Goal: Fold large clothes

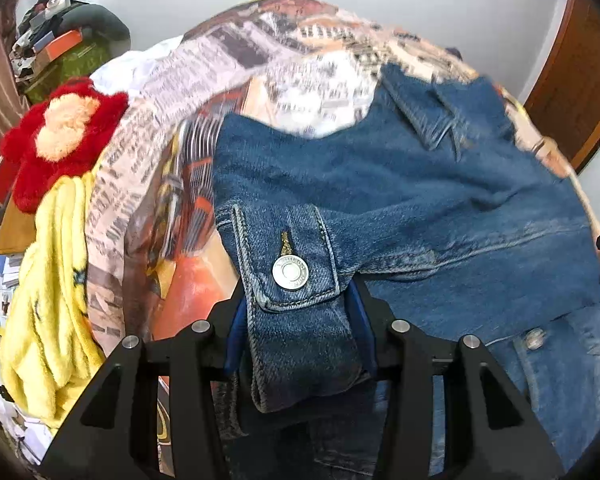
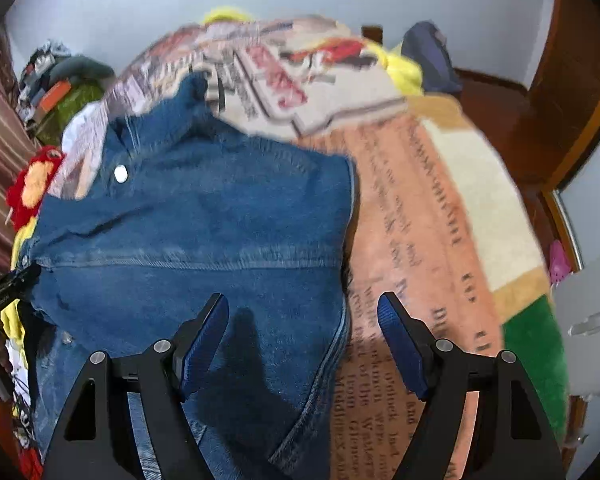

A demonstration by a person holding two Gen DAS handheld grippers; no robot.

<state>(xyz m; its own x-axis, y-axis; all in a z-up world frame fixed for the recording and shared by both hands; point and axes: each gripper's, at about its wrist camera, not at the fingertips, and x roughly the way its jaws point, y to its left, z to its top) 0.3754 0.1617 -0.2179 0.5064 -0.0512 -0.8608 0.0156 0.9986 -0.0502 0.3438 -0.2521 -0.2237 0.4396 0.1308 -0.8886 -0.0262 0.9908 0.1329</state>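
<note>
A blue denim jacket (image 1: 420,200) lies spread on a bed covered with a newspaper-print blanket (image 1: 260,64). My left gripper (image 1: 300,304) is shut on the jacket's buttoned cuff (image 1: 290,272), which sticks up between the blue pads. In the right wrist view the jacket (image 2: 188,232) fills the left half. My right gripper (image 2: 303,308) is open and empty, hovering over the jacket's right edge, with the blanket (image 2: 420,240) under its right finger.
A red and yellow plush toy (image 1: 60,140) lies at the bed's left edge. A cluttered pile (image 1: 60,40) stands at the far left. A wooden door (image 2: 560,100) and a grey wall are at the right.
</note>
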